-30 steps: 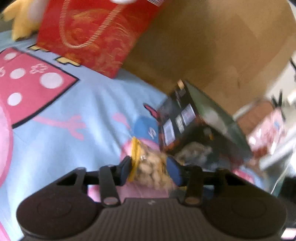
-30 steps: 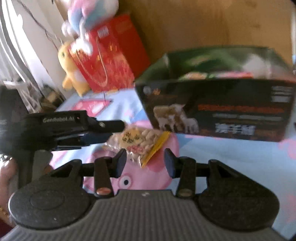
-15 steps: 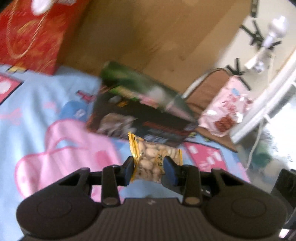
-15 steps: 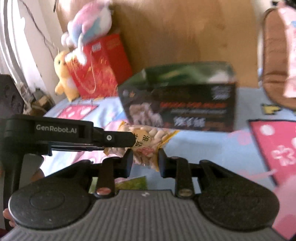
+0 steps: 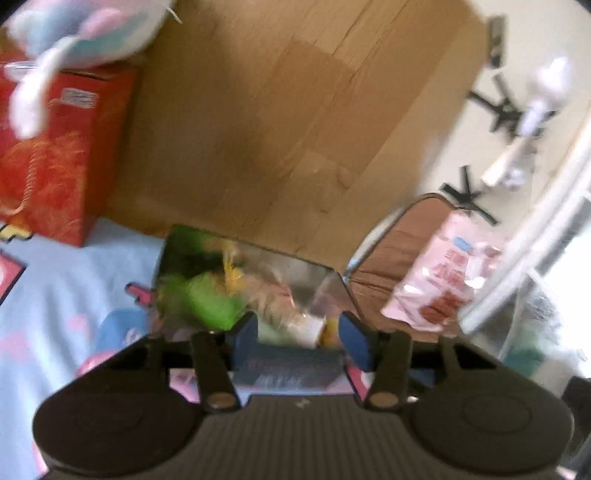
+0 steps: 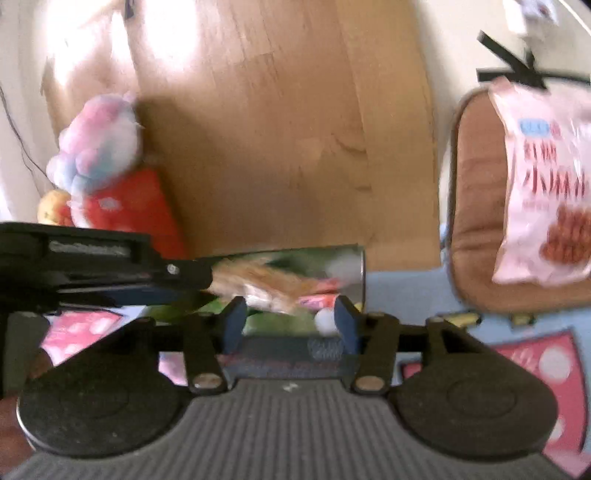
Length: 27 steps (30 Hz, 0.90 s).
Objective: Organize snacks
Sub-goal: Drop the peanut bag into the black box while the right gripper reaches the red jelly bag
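Lying blurred above the open dark snack box [image 6: 295, 295], the peanut packet [image 6: 258, 280] shows in the right wrist view just at the tip of the left tongs [image 6: 184, 275], which reach in from the left; whether those tongs touch it I cannot tell from there; in the left wrist view the left tongs [image 5: 297, 332] stand wide apart with nothing between the blue pads [image 5: 245, 330], poised over the box [image 5: 243, 288], whose inside holds a green packet [image 5: 210, 299] and other smeared wrappers; the right tongs [image 6: 290, 321] are likewise spread wide and grip nothing, hovering at the near rim of the box; the box sits on a light blue cartoon-printed bed sheet [image 5: 74, 280]; behind it rises a wooden headboard [image 5: 280, 129]; to the left stands a red gift bag [image 5: 55, 155] with a pastel plush toy [image 5: 85, 33] on top; to the right a pink snack bag [image 6: 543, 177] leans on a brown cushion [image 6: 476, 206].
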Tool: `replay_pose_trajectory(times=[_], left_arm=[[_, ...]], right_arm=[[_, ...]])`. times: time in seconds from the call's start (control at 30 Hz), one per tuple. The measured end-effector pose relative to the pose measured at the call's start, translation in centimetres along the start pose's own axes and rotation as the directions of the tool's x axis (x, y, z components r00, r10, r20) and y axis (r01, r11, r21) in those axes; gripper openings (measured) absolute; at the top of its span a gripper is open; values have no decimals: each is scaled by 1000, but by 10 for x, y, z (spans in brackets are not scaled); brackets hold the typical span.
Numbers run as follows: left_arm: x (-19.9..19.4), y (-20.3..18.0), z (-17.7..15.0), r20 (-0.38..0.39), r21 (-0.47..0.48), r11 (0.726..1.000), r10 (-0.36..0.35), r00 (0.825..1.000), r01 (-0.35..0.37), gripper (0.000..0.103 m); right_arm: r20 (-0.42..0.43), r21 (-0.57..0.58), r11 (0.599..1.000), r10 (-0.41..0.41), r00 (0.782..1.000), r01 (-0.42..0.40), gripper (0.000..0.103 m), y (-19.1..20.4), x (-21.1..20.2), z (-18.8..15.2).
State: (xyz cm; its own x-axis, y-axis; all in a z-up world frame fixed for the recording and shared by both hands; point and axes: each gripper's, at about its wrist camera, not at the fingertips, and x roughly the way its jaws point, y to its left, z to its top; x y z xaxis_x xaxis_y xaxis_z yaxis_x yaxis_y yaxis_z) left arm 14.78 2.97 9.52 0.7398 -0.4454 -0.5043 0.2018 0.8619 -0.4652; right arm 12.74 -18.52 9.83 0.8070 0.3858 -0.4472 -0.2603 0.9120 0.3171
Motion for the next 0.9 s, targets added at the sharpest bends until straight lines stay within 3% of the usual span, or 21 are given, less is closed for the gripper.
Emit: replay_pose_trajectory(times=[0.07,0.17,0.3,0.43,0.6,0.67,0.7,0.83,0.9], left_arm=[[-26,14,-30,19,22,999,39,999,-40,51],[-49,41,-71,-35,-31,995,89,995,-91,51],[-77,65,-111,-62,-83,983,156,986,-161,51],[-91,80,-128,-65,-137,975,167,984,-175,51],[-90,79,-127,-64,-137,982,119,991,-127,52],[-88,75,-125,-61,-126,984,117,991,-124,52],[-88,75,-126,-60,-125,985,114,992,-121,52],[-90,77,-127,-56,-133,985,100,993,-107,52],[-92,80,-126,-52,-140,984,99,994,-106,52]], right_arm=[[10,37,998,50,999,-50,56,-6,-30,-26],[-7,108,986,125,992,-124,56,-7,-58,-65],[-46,26,977,213,976,-212,56,20,-76,-104],[-85,-81,948,301,950,-307,56,48,-83,-117],[-143,-316,921,189,971,-226,61,77,-75,-130],[-152,-409,903,72,986,-129,61,80,-69,-142],[-142,-442,893,26,990,-87,67,76,-69,-145],[-118,-332,942,-78,990,35,67,50,-63,-125],[-101,-252,968,-19,995,-7,66,39,-73,-116]])
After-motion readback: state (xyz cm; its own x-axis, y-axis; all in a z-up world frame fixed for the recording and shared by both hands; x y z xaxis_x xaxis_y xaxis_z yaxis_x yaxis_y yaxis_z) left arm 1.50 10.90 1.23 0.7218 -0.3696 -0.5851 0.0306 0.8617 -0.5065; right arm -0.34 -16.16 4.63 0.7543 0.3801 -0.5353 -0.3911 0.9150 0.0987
